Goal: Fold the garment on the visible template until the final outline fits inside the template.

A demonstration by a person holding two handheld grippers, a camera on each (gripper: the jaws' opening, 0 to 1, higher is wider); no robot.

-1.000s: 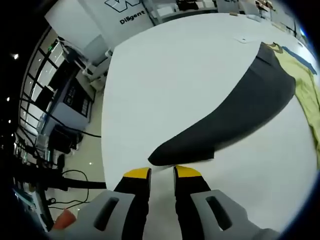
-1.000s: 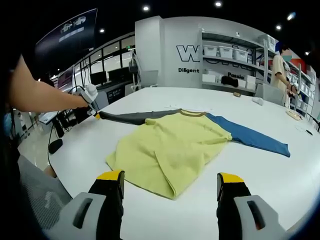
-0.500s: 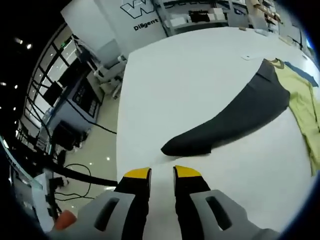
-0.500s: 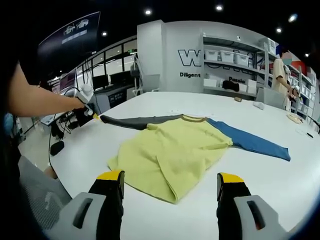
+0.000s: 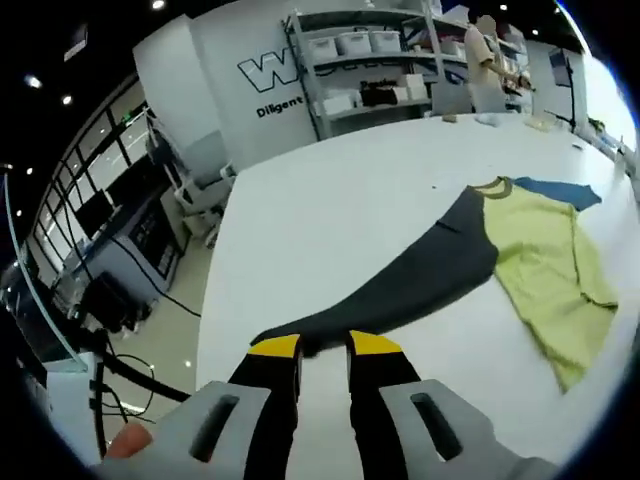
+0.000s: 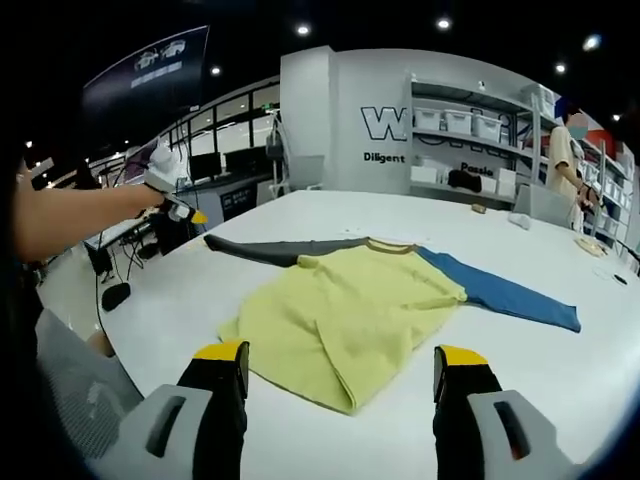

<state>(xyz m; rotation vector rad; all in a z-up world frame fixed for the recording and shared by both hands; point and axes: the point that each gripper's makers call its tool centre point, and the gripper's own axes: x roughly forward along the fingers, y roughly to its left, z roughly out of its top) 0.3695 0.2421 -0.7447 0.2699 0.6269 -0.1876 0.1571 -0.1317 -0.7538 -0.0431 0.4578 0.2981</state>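
A long-sleeved top lies flat on the white table (image 6: 180, 310). Its body is yellow (image 6: 340, 310), one sleeve dark grey (image 6: 270, 250), the other blue (image 6: 500, 295). My right gripper (image 6: 340, 358) stands wide open just short of the yellow hem, with nothing between its jaws. My left gripper (image 6: 195, 216) hangs a little above the table beside the grey cuff. In the left gripper view the grey sleeve (image 5: 400, 285) runs from the left gripper (image 5: 324, 346) up to the yellow body (image 5: 545, 275). Its jaws stand a narrow gap apart, and I see no cloth pinched between them.
A person's arm (image 6: 70, 215) holds the left gripper over the table's left edge. Shelves with white bins (image 6: 470, 140) and another person (image 6: 568, 140) stand beyond the far side. Small items (image 6: 515, 212) lie at the far right of the table.
The left gripper has risen off the table and tilted up, so more of the top is in its view. The grey sleeve stays stretched out flat. The right gripper has hardly moved.
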